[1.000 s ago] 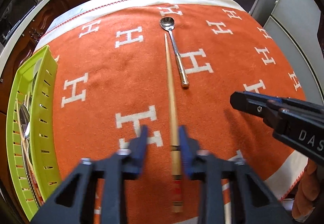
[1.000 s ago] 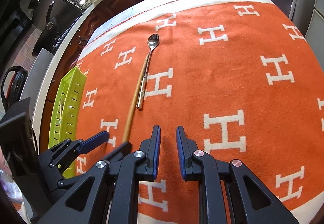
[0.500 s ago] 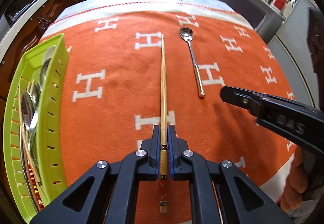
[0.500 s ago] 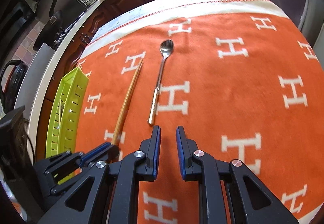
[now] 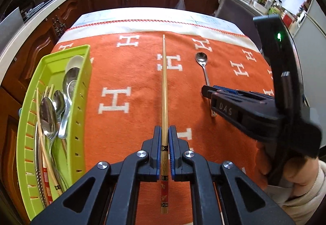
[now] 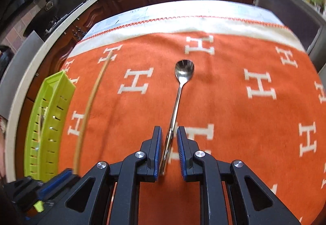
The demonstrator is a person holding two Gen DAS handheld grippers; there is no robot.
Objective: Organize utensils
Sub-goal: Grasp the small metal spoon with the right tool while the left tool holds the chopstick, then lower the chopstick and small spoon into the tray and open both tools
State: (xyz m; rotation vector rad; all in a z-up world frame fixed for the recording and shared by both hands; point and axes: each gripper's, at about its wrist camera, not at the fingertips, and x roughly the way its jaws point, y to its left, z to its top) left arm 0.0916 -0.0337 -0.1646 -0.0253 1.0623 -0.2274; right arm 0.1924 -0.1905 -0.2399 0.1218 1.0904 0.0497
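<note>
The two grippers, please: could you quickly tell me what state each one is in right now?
Left gripper: shut on the chopstick.
Right gripper: open, its jaws either side of the spoon handle on the orange cloth, not gripping it.

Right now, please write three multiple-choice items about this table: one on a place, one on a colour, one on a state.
1. Where is the tray seen from the left gripper?
A. on its left
B. on its right
C. behind the spoon

2. What colour is the tray?
A. blue
B. green
C. white

3. How is the chopstick?
A. lying free on the cloth
C. inside the tray
B. clamped in the left gripper

Answers: 1 A, the tray sits at the cloth's left edge. 2 B, its walls are bright green. 3 B, both pads press its decorated end, while the right gripper straddles the spoon with gaps.
</note>
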